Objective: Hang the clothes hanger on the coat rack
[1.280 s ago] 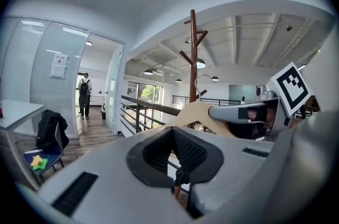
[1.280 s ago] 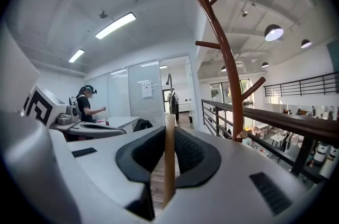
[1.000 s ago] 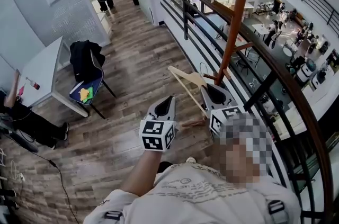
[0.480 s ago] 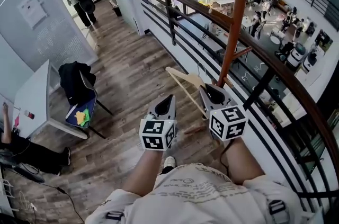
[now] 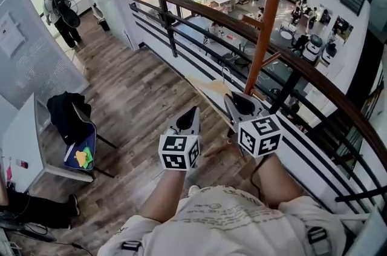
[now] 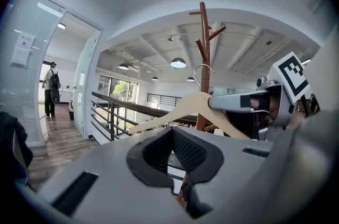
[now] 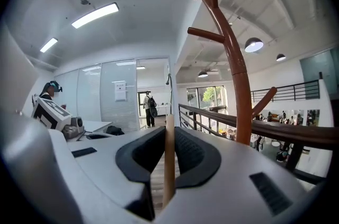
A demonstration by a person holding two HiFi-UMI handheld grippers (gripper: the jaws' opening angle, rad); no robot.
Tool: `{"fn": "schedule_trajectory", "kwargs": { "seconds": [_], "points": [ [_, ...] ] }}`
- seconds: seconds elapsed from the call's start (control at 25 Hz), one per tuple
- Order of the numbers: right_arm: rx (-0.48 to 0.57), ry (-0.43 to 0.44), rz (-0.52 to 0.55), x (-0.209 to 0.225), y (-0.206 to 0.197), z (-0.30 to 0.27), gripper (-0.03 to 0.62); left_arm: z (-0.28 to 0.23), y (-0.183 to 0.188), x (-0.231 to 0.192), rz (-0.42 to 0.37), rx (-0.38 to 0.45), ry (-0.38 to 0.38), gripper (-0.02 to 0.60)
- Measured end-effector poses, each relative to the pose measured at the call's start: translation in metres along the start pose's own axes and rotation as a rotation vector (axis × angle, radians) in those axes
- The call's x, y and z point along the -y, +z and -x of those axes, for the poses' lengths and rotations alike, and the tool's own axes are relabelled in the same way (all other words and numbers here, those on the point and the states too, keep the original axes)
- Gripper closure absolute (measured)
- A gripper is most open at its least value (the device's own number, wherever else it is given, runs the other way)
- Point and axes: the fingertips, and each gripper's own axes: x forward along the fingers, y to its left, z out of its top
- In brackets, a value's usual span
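My right gripper [image 5: 239, 105] is shut on a pale wooden clothes hanger [image 5: 213, 90], whose flat edge runs up between the pads [image 7: 169, 159]. In the left gripper view the hanger [image 6: 175, 114] stretches left from the right gripper [image 6: 249, 101], its metal hook [image 6: 200, 66] in front of the coat rack [image 6: 204, 59]. That brown coat rack [image 5: 269, 25], with pegs slanting upward, stands just beyond the hanger by the railing. The rack [image 7: 235, 69] rises at the right of the right gripper view. My left gripper [image 5: 187, 121] hovers beside the right one, shut and holding nothing [image 6: 175, 133].
A curved railing [image 5: 242, 25] with dark bars runs behind the rack, above a lower floor. A chair draped in a black jacket [image 5: 69, 121] and a white table [image 5: 24, 152] stand at the left. A person with a backpack [image 5: 60, 13] stands far off.
The view has swung right: chair, table and the distant person slid left. Both grippers and the hanger came closer to the railing and the rack. The right gripper's hold on the hanger is unchanged.
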Motion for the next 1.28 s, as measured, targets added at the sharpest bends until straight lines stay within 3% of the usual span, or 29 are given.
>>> {"fn": "schedule_trajectory", "kwargs": {
  "seconds": [0.36, 0.6, 1.28],
  "points": [
    [0.015, -0.049, -0.026, 0.008, 0.035, -0.011, 0.544, -0.017, 0.001, -0.008, 0.022, 0.007, -0.104, 0.578],
    [0.051, -0.065, 0.012, 0.008, 0.075, -0.013, 0.544, -0.022, 0.002, -0.006, 0.031, 0.004, -0.146, 0.578],
    [0.154, -0.063, -0.003, 0.027, 0.145, -0.01, 0.545, -0.024, 0.0, -0.007, 0.037, 0.003, -0.137, 0.578]
  ]
}}
